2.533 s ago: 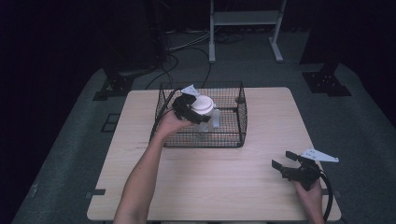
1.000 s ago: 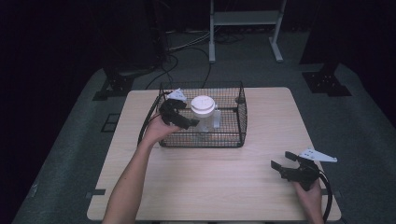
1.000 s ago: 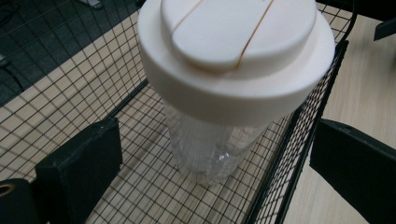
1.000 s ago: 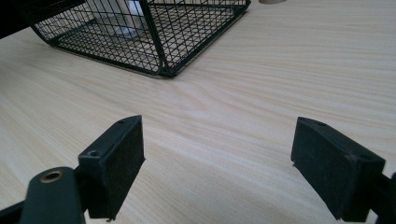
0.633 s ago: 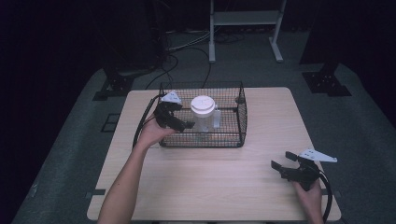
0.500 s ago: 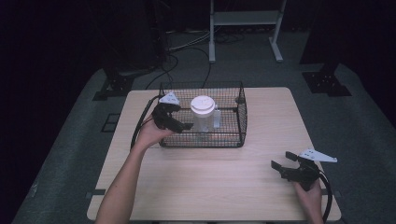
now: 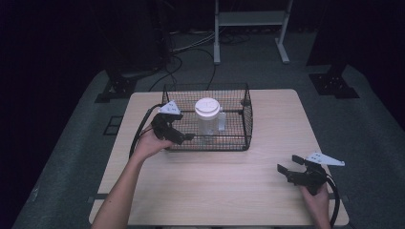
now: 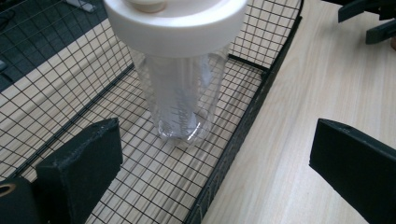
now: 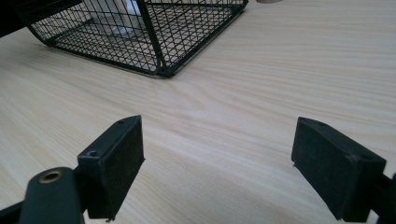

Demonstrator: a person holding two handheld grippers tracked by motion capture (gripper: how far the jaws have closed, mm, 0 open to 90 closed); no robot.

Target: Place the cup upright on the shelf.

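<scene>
A clear bottle [image 7: 208,123] with a white lid [image 8: 175,23] stands upright inside the black wire basket [image 7: 246,114] at the back middle of the wooden table [image 7: 229,186]. My left gripper [image 7: 184,138] hovers open at the basket's front left corner, apart from the bottle. In the left gripper view the bottle [image 8: 180,93] is ahead of the left gripper [image 8: 219,154], whose jaws straddle the basket wall [image 8: 261,107]. My right gripper [image 7: 288,163] is open low over the table's front right, with nothing between its jaws. In the right gripper view the basket [image 9: 154,51] lies far ahead of the right gripper [image 9: 217,154].
Bare wood [image 9: 280,70] stretches between the basket and the right gripper. Beyond the table, a white stand frame [image 7: 248,19], black stand bases [image 7: 334,83] and loose cables [image 7: 191,45] sit on the grey floor.
The left gripper has come off the bottle and drawn back to the left and toward the basket's front corner. The bottle stays standing in the basket. The right gripper has not moved.
</scene>
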